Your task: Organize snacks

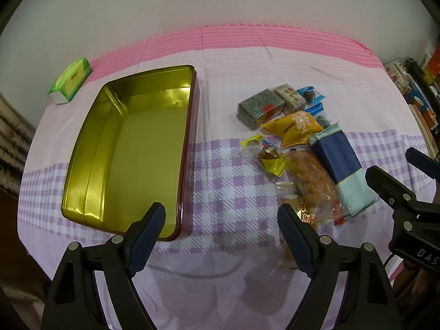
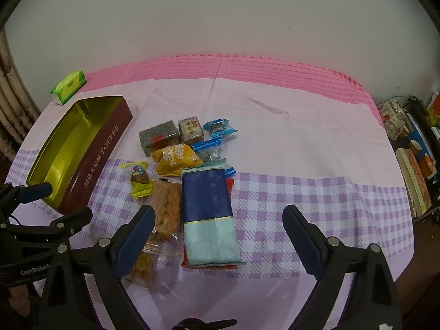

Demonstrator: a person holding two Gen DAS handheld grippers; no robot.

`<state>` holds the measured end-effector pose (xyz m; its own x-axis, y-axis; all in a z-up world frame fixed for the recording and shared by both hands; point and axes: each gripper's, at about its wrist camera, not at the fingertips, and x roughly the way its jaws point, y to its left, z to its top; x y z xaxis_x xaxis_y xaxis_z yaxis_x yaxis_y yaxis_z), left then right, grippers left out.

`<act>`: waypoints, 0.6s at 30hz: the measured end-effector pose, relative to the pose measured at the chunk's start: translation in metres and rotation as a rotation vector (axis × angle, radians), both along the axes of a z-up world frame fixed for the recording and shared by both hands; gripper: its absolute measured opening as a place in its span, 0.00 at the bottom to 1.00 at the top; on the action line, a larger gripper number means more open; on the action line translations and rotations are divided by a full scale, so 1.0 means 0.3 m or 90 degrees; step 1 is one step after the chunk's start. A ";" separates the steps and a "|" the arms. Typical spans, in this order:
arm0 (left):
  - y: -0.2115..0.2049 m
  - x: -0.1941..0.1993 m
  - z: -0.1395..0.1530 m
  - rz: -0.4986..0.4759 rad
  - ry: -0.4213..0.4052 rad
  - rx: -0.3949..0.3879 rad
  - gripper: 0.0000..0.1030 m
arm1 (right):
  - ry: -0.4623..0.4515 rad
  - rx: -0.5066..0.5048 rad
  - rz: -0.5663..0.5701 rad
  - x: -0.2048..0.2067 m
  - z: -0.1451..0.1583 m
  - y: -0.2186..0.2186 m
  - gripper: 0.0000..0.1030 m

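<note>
An empty gold-lined tin [image 1: 132, 148], maroon outside with "TOFFEE" on its wall [image 2: 101, 159], lies at the left of the checked cloth. To its right lies a pile of snacks: a blue and teal packet [image 2: 209, 214], an orange cracker pack [image 2: 166, 211], a yellow bag [image 2: 176, 159], a yellow-wrapped candy [image 2: 140, 181], a dark green square cake [image 2: 159, 137], a brown square cake [image 2: 191, 129] and a blue-wrapped sweet [image 2: 220, 128]. My left gripper [image 1: 221, 214] is open over bare cloth between tin and pile. My right gripper [image 2: 219, 214] is open above the blue and teal packet, not touching it.
A green tissue pack [image 1: 71, 82] sits at the far left corner near the wall. Books and a floral box [image 2: 415, 181] crowd a shelf past the table's right edge. The cloth right of the pile [image 2: 316, 165] has nothing on it.
</note>
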<state>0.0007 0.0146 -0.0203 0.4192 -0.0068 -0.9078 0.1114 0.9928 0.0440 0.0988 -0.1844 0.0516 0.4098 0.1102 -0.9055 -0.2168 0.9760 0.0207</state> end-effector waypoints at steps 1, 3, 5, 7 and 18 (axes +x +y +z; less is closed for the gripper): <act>-0.001 0.002 0.001 -0.001 0.000 0.000 0.81 | 0.000 0.001 0.001 0.000 -0.001 0.001 0.89; 0.000 0.003 0.000 -0.002 0.000 0.000 0.81 | -0.001 0.000 0.001 -0.001 -0.001 0.002 0.89; 0.000 0.005 0.001 -0.001 0.001 0.000 0.81 | 0.000 0.001 0.002 -0.002 -0.001 0.002 0.89; 0.000 0.005 0.002 -0.001 0.001 0.000 0.81 | 0.000 0.001 0.002 -0.001 0.000 0.002 0.88; 0.002 0.006 0.003 0.000 0.001 0.001 0.81 | 0.003 0.001 0.003 -0.004 -0.001 0.006 0.87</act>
<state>0.0024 0.0152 -0.0194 0.4177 -0.0064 -0.9086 0.1123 0.9927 0.0447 0.0977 -0.1825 0.0513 0.4054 0.1133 -0.9071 -0.2206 0.9751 0.0232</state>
